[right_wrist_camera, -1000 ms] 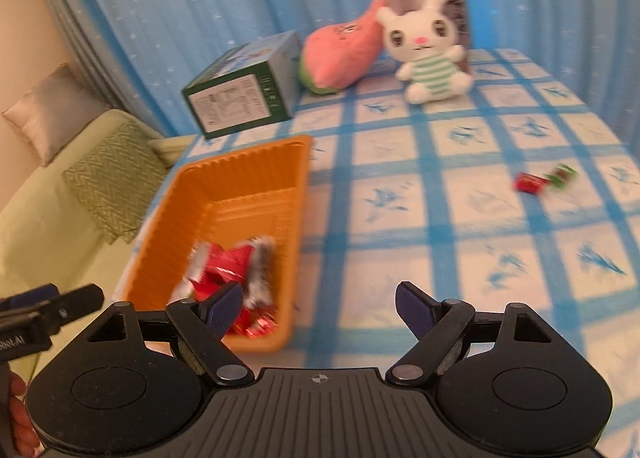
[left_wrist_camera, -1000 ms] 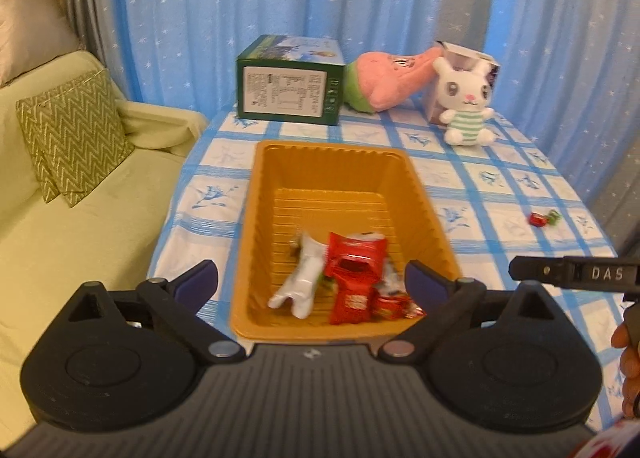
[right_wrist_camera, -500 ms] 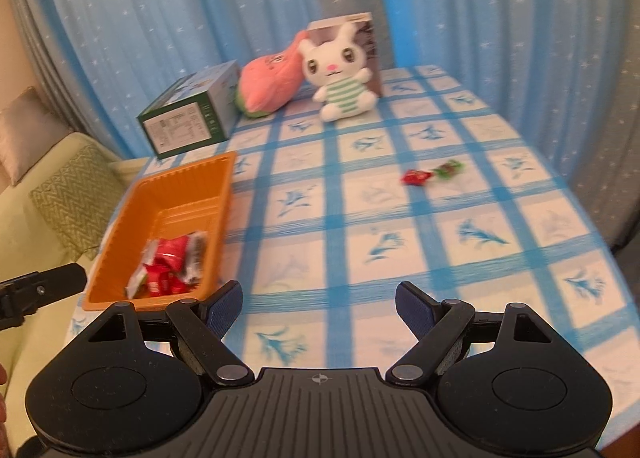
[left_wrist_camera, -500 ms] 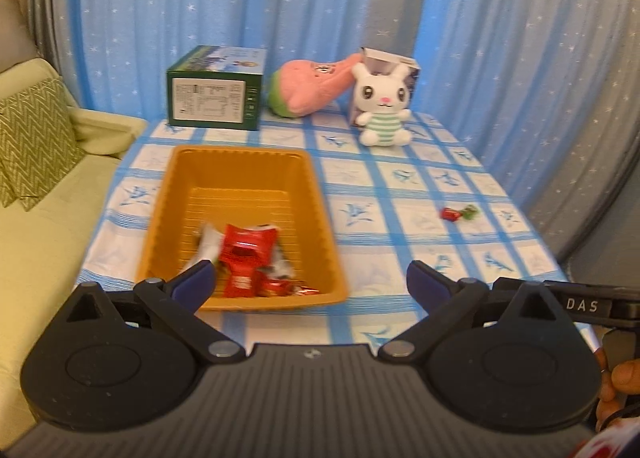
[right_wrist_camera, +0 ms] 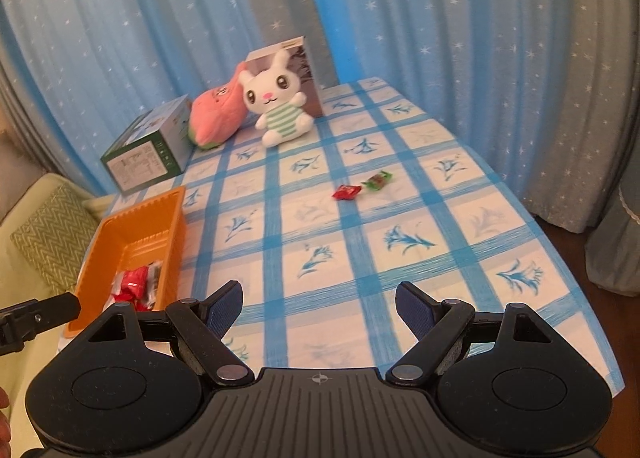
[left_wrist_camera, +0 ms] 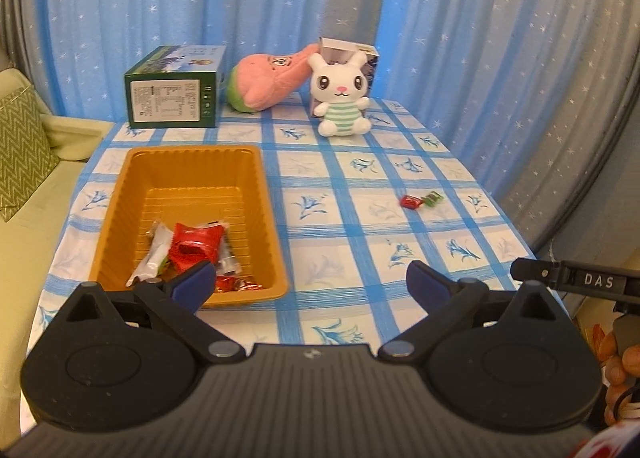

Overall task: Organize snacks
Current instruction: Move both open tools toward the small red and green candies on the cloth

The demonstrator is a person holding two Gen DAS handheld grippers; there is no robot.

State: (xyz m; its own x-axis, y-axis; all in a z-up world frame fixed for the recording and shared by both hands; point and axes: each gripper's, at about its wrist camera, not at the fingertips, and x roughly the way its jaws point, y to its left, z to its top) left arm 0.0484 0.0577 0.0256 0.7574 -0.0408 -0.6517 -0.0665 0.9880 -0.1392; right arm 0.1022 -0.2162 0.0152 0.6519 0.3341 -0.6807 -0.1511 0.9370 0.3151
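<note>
Orange plastic forms the tray (left_wrist_camera: 262, 193) near the worktop's (left_wrist_camera: 360, 258) left edge, and its near end holds a heap of snack packets (left_wrist_camera: 192, 246), mostly red wrappers with one white. Two loose sweets lie well apart from it toward the right edge: a red candy (right_wrist_camera: 347, 191) and, just beside it, a green candy (right_wrist_camera: 377, 180). Along the far edge stand a green box (left_wrist_camera: 173, 99), a pink plush (left_wrist_camera: 268, 83) leaning over, and a white rabbit toy (left_wrist_camera: 340, 99) propped against a small carton (right_wrist_camera: 301, 69). Blue starred curtains (right_wrist_camera: 440, 17) hang behind, and a pale green sofa (left_wrist_camera: 24, 250) sits off the left edge.

Above the near edge, the left hand-held gripper (left_wrist_camera: 310, 284) has its jaws wide apart with nothing between them. Likewise the right hand-held gripper (right_wrist_camera: 319, 308) is spread wide and holds nothing, its blue pads (right_wrist_camera: 414, 308) clear of the checked cloth.
</note>
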